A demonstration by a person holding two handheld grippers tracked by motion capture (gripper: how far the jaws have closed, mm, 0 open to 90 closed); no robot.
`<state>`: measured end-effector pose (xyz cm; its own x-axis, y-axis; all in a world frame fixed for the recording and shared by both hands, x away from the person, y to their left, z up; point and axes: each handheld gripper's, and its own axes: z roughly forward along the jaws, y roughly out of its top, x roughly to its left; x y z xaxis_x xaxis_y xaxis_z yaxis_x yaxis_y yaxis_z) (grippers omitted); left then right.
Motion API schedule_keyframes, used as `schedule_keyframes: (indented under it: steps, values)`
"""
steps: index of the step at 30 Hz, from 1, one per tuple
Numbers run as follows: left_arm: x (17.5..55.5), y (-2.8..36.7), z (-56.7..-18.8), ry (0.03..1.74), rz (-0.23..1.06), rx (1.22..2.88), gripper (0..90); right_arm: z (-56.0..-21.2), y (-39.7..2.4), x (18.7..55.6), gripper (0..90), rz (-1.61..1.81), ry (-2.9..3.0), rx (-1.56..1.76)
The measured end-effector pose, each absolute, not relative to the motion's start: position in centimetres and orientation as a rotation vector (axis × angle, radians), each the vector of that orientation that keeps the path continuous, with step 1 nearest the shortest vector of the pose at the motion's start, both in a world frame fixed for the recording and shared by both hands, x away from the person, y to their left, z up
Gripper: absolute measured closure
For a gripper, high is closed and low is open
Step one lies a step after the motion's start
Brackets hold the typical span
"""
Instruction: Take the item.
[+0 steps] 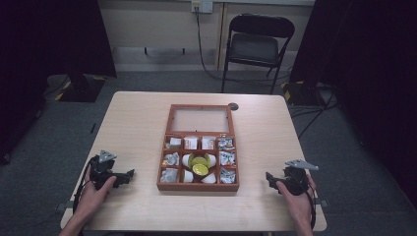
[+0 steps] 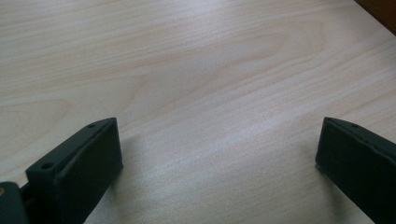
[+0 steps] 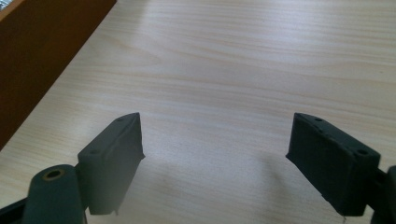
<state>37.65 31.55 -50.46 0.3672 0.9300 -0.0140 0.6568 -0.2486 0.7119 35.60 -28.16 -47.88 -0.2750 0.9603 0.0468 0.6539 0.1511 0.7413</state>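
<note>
A brown wooden box (image 1: 198, 142) with its glass lid laid back stands mid-table; its compartments hold wrapped sachets, and white and yellow capsules (image 1: 199, 166) sit in the middle one. My left gripper (image 1: 129, 174) rests on the table left of the box, held in a hand, its jaws wide apart over bare wood (image 2: 219, 140). My right gripper (image 1: 269, 177) rests right of the box, jaws apart with nothing between them (image 3: 215, 135). The box's side wall (image 3: 42, 60) shows at the left of the right gripper view.
The light wood table (image 1: 137, 123) has bare surface on both sides of the box. A small dark round mark (image 1: 233, 106) lies by the box's far right corner. A black folding chair (image 1: 258, 46) stands behind the table; dark curtains hang at both sides.
</note>
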Motion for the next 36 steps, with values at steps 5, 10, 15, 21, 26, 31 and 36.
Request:
schedule_keyframes:
  steps: [5,10,15,21,26,31,36]
  values:
    - [37.7,31.5,-50.5,1.368,0.555,1.998,0.0,-47.4,-27.9,35.4,18.9,0.959,1.996,1.525]
    - [37.7,31.5,-50.5,1.368,0.555,1.998,0.0,-47.2,-27.6,35.5,19.9,0.965,2.008,1.511]
    - [37.7,31.5,-50.5,1.368,0.555,1.998,0.0,-46.7,-27.5,35.4,21.4,1.005,2.003,1.511]
    - [37.7,31.6,-50.5,1.367,0.556,1.998,0.0,-46.4,-27.3,35.5,22.6,1.005,2.012,1.501]
    - [37.7,31.5,-50.5,1.368,0.555,1.998,0.0,-45.9,-27.0,35.5,24.1,1.019,2.017,1.489]
    - [37.7,31.5,-50.5,1.368,0.555,1.998,0.0,-45.4,-26.4,35.4,24.9,1.037,2.028,1.462]
    - [37.7,31.5,-50.5,1.368,0.555,1.998,0.0,-45.2,-26.2,35.4,25.9,1.042,2.034,1.454]
